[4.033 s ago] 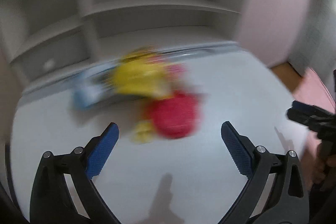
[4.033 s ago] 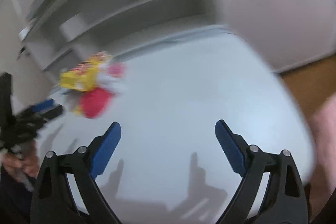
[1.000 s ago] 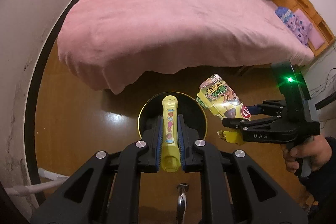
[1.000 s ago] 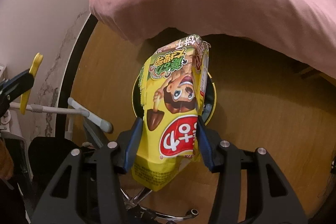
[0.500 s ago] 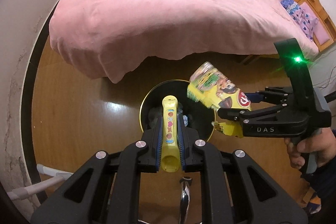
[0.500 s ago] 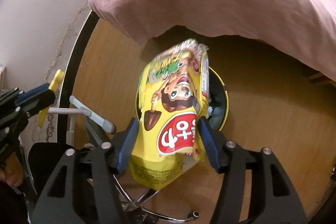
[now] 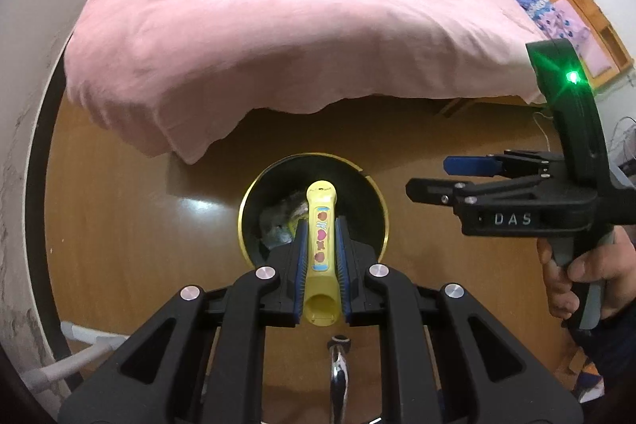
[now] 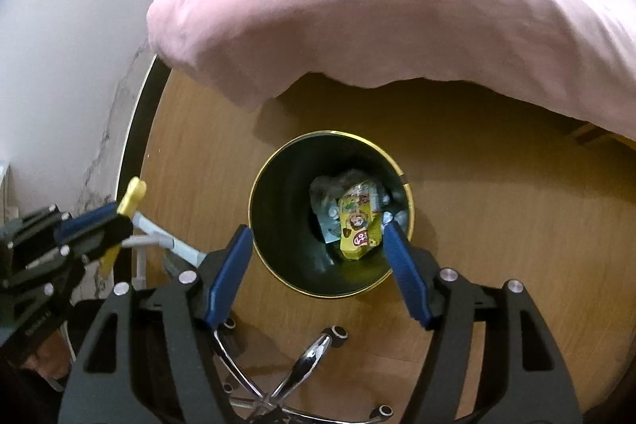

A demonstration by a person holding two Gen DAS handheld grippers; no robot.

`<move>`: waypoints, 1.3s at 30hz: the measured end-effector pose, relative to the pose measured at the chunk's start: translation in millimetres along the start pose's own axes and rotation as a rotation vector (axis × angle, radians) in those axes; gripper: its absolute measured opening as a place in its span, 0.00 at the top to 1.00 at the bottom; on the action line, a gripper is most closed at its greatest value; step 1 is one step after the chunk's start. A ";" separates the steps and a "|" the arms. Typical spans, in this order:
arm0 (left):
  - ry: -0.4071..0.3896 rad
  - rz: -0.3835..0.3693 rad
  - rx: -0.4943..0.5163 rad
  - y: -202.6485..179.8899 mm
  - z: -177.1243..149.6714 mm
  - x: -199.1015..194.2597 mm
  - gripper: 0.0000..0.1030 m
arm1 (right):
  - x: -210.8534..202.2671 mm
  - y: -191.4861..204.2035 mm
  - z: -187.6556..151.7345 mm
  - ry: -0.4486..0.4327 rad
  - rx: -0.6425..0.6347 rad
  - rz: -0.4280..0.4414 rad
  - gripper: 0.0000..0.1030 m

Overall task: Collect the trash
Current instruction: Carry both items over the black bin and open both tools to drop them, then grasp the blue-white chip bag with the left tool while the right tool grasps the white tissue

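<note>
A round black bin with a gold rim (image 7: 382, 221) (image 8: 278, 181) stands on the wooden floor by the bed. My left gripper (image 7: 320, 225) is shut on a yellow tube (image 7: 321, 253) and hangs right over the bin's mouth. My right gripper (image 8: 316, 235) hovers above the bin, its jaws opening with nothing between them. A yellow snack bag (image 8: 356, 225) lies inside the bin on other crumpled trash. In the left wrist view the right gripper (image 7: 457, 177) sits to the right of the bin. In the right wrist view the left gripper (image 8: 99, 221) with the tube shows at the left.
A bed under a pink cover (image 7: 298, 6) overhangs the floor just behind the bin. A white wall with a dark skirting (image 8: 131, 130) runs on the left. Chrome chair legs with castors (image 8: 314, 348) spread below the grippers. A hand (image 7: 572, 277) holds the right gripper's handle.
The right gripper's jaws spread and let go of the yellow snack bag, which dropped into the bin. The left gripper with the tube moved over the bin and lower.
</note>
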State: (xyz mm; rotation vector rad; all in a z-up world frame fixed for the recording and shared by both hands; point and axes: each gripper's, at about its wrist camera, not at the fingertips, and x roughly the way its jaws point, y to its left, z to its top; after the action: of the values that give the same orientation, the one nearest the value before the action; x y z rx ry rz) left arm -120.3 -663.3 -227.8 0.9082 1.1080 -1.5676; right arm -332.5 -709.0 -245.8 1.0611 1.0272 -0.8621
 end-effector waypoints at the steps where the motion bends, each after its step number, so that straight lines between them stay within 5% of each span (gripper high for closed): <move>1: 0.002 0.001 0.013 -4.6 1.9 -1.1 0.87 | -4.8 -2.3 0.1 -0.011 0.008 -0.009 0.34; 2: 0.002 0.003 0.023 -9.3 4.4 -3.7 0.84 | -11.4 -4.5 0.3 -0.024 0.014 -0.024 0.34; 4: -0.022 0.006 0.026 -14.1 6.6 -12.8 0.45 | -26.9 -5.2 0.6 -0.057 0.021 -0.046 0.34; 6: -0.077 0.019 0.031 -17.0 5.3 -28.8 0.30 | -39.2 -3.1 1.0 -0.079 0.020 -0.048 0.31; 9: -0.106 0.050 0.033 -16.8 0.4 -52.6 0.29 | -61.1 9.0 -0.1 -0.122 -0.002 -0.057 0.30; 14: -0.216 0.204 -0.008 -0.5 -32.2 -125.9 0.14 | -96.2 63.3 -9.9 -0.174 -0.111 -0.030 0.24; 20: -0.337 0.440 -0.182 46.1 -115.4 -241.9 0.10 | -127.4 193.5 -36.2 -0.242 -0.360 0.074 0.18; 27: -0.441 0.668 -0.570 124.3 -277.4 -374.3 0.09 | -126.6 386.4 -102.5 -0.216 -0.723 0.239 0.18; 34: -0.422 0.911 -0.925 170.5 -453.1 -458.9 0.09 | -112.4 560.0 -210.1 -0.102 -1.070 0.405 0.18; 39: -0.319 1.099 -0.921 186.1 -527.9 -487.7 0.09 | -96.4 647.2 -276.1 -0.065 -1.252 0.433 0.18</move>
State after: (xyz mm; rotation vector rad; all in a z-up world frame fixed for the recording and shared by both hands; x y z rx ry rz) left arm 199.8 -41.2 20.5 0.4274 0.7246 -0.2002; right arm 170.6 -260.9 -21.2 0.1408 0.9678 0.1696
